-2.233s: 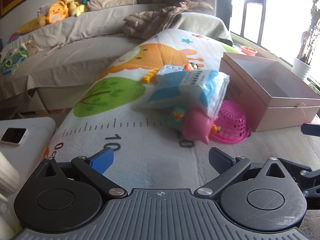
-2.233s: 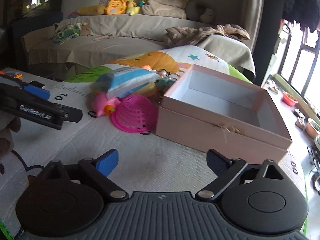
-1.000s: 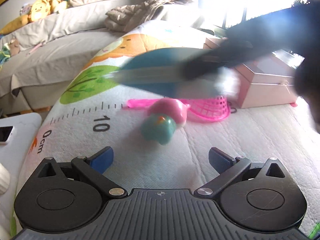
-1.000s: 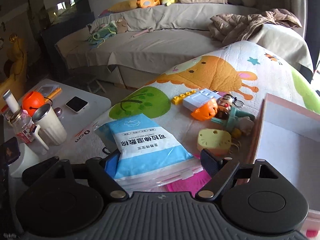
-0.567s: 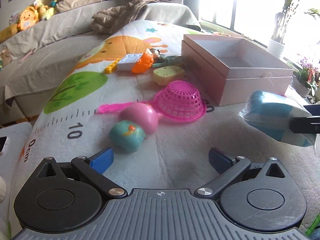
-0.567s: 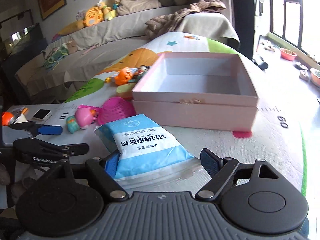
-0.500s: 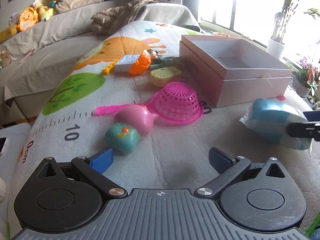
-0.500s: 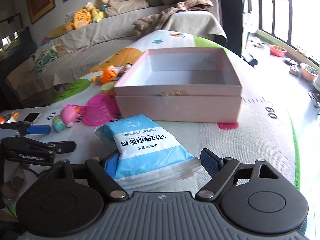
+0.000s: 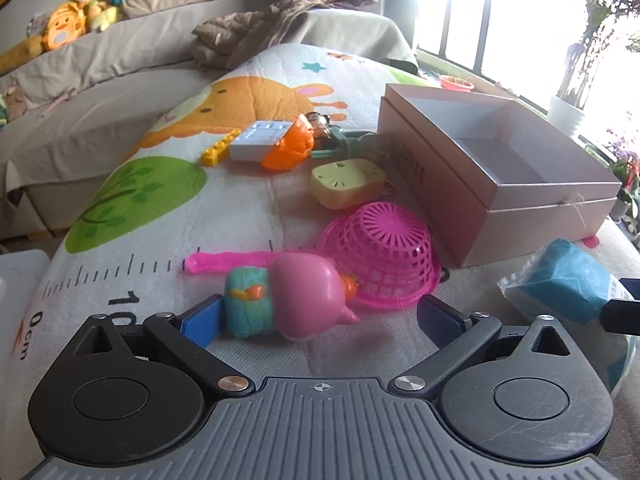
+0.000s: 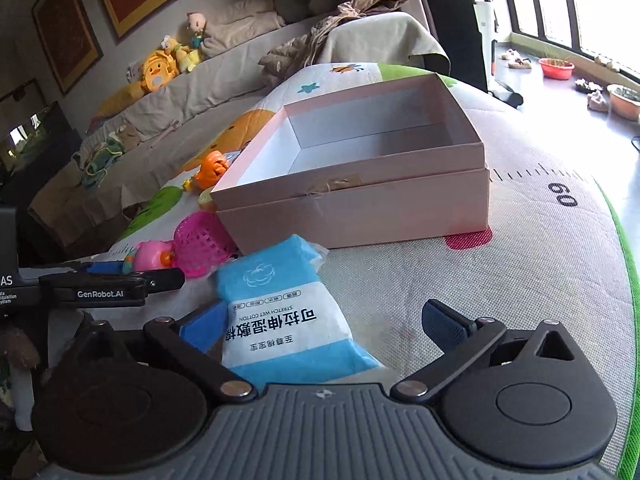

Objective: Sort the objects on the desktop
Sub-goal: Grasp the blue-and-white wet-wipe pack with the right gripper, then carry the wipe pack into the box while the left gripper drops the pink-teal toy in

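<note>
A pink and teal toy [image 9: 288, 300] lies on the play mat between the fingers of my open left gripper [image 9: 320, 316], close to the blue left pad. A pink plastic strainer [image 9: 380, 252] lies just beyond it. My right gripper [image 10: 324, 324] is open; a blue and white wet-wipe pack [image 10: 280, 320] rests on the mat between its fingers, touching the left pad only. The pack also shows in the left wrist view [image 9: 568, 284]. An open pink box [image 10: 360, 184] stands behind the pack.
A yellow case [image 9: 348, 184], an orange toy [image 9: 290, 150], a white block [image 9: 258, 140], a yellow brick [image 9: 216, 152] and a keychain figure [image 9: 340, 136] lie left of the box [image 9: 500, 176]. A sofa with plush toys [image 9: 64, 28] is behind.
My right gripper has lowered the wipe pack onto the mat before the box and opened off it. My left gripper has moved forward so the pink and teal toy now sits between its fingers.
</note>
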Available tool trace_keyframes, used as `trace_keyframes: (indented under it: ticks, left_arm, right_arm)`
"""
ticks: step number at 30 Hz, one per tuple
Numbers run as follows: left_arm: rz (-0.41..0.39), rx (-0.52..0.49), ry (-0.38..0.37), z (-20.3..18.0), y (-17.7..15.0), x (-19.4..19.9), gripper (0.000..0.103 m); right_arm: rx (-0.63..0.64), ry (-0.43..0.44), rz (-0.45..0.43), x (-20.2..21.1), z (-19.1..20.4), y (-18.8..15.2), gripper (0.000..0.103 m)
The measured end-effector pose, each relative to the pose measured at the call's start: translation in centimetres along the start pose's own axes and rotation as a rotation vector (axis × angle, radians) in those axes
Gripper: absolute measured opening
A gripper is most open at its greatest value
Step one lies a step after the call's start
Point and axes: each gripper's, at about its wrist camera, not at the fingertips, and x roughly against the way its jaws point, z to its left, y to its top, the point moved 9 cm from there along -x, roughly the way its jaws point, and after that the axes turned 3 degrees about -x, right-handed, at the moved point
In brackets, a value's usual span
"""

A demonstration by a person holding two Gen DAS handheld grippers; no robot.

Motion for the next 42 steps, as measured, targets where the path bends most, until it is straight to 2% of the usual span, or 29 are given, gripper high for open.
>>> trace_keyframes:
  ticks: [2,5,10,13,20,25,27,29,35,37,39,40,41,42]
  left_arm:
    - [-0.005,0.0,-0.008,0.0,0.1,-0.3,0.101]
    - [-0.003,0.004,-0.008,0.4,0.1,-0.6,0.08]
    - [-0.023,0.025,-0.019,1.1,0.1,0.2,0.071]
    - [-0.012,0.004,-0.022,0.9,-0.8,1.0,0.07]
    - [0.011,-0.087,-0.105,-0.8,-4.1,4.4,0.071]
    - [0.021,-0.07,-0.08,-0.4,-4.1,4.4,0.076]
    - [0.025,-0.071,-0.076,-0.5,-3.9,4.3,0.081]
    - [0.026,-0.079,-0.072,-0.6,-3.7,4.2,0.084]
    - [0.05,-0.069,-0.052,-0.9,-3.6,3.8,0.085]
    - [0.05,-0.071,-0.042,-1.0,-3.4,3.9,0.082]
    - [0.047,-0.086,-0.027,-1.3,-3.5,4.1,0.078]
    - [0.043,-0.098,-0.016,-1.4,-3.6,4.2,0.077]
    - [0.041,-0.112,-0.009,-1.6,-3.8,4.5,0.075]
    - [0.037,-0.127,-0.011,-2.0,-4.0,4.9,0.074]
  right_arm:
    - [-0.028,0.016,0.002,-0.5,-0.3,0.1,0.103]
    - [-0.042,0.022,-0.014,-1.0,-0.3,0.4,0.103]
    - [-0.027,0.025,-0.034,-1.4,0.1,0.4,0.103]
    - [-0.013,0.023,-0.038,-1.5,0.3,0.3,0.103]
    - [-0.004,0.016,-0.031,-1.6,0.7,0.0,0.103]
    - [0.027,0.04,0.008,-1.6,1.5,-0.4,0.103]
    - [0.055,0.053,0.044,-1.6,1.6,-0.3,0.103]
    - [0.07,0.062,0.042,-1.1,1.8,0.0,0.103]
    - [0.207,-0.004,0.02,-1.3,3.3,1.1,0.103]
    - [0.239,-0.019,0.029,-2.0,3.8,1.1,0.094]
    - [0.273,-0.023,0.062,-2.7,4.5,0.7,0.073]
    - [0.272,-0.017,0.081,-2.8,4.7,0.4,0.07]
    - [0.269,-0.009,0.1,-2.7,4.7,0.0,0.061]
    - [0.271,0.0,0.114,-2.5,4.8,-0.3,0.059]
